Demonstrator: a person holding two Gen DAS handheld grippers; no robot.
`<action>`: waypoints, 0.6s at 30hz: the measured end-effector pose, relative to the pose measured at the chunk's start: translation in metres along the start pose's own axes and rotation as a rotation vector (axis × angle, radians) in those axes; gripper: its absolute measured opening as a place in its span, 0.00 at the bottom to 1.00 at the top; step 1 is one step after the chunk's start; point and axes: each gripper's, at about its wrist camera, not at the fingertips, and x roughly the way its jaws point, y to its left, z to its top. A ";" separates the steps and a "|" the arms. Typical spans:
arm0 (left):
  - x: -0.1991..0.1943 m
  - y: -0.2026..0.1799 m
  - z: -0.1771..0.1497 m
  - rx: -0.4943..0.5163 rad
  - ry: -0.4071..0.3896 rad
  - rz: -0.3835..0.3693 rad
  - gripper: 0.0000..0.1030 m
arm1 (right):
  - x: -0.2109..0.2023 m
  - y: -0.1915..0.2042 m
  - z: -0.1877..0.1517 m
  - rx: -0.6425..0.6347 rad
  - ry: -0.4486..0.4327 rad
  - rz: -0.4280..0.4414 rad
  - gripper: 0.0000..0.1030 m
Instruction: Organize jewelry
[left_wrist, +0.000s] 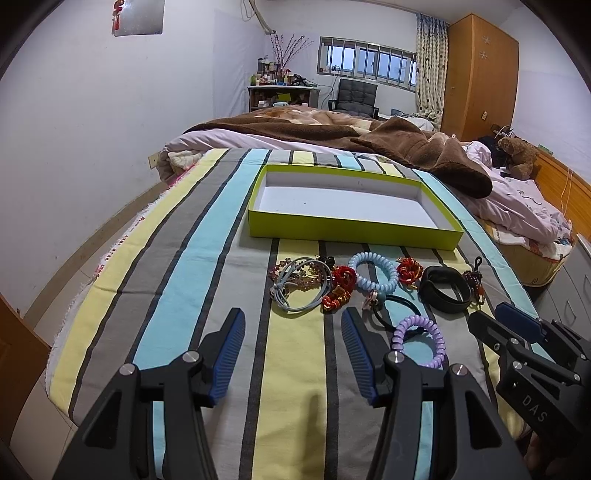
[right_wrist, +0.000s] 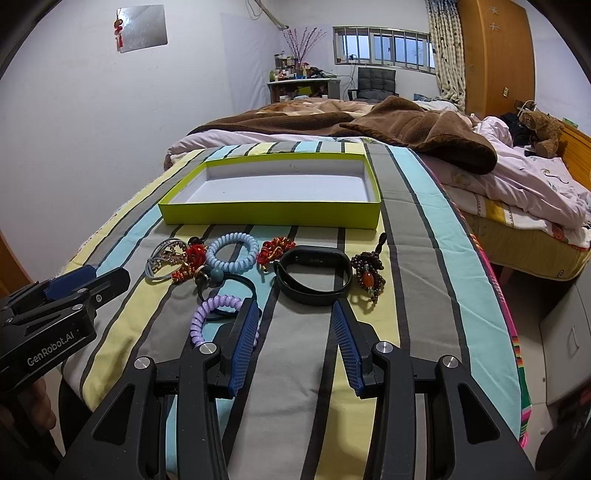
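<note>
An empty lime-green tray (left_wrist: 351, 227) (right_wrist: 266, 216) lies on the striped cloth. In front of it lies a row of jewelry: a grey cord bracelet (left_wrist: 299, 284), red knot pieces (left_wrist: 341, 282), a light blue coil band (left_wrist: 373, 275) (right_wrist: 232, 250), a black wristband (left_wrist: 445, 291) (right_wrist: 314, 275), a brown bead charm (right_wrist: 367, 267), a purple coil band (left_wrist: 417, 341) (right_wrist: 212, 314). My left gripper (left_wrist: 293, 323) is open and empty, just short of the row. My right gripper (right_wrist: 295, 310) is open and empty, just short of the black wristband.
The striped cloth (left_wrist: 207, 295) covers a raised surface with edges falling off left and right. Behind it is a bed with a brown blanket (left_wrist: 406, 147) and a teddy bear (left_wrist: 517, 155). A grey cabinet (right_wrist: 569, 332) stands at the right.
</note>
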 end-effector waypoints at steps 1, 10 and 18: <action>0.000 0.000 0.000 0.000 -0.002 0.000 0.55 | 0.000 0.000 0.000 0.000 0.000 0.001 0.42; 0.000 0.000 0.000 0.002 -0.003 0.003 0.55 | 0.000 0.000 0.000 -0.001 -0.001 0.008 0.42; 0.004 0.004 -0.001 0.002 0.001 -0.018 0.55 | 0.002 0.003 0.000 -0.009 0.000 0.040 0.42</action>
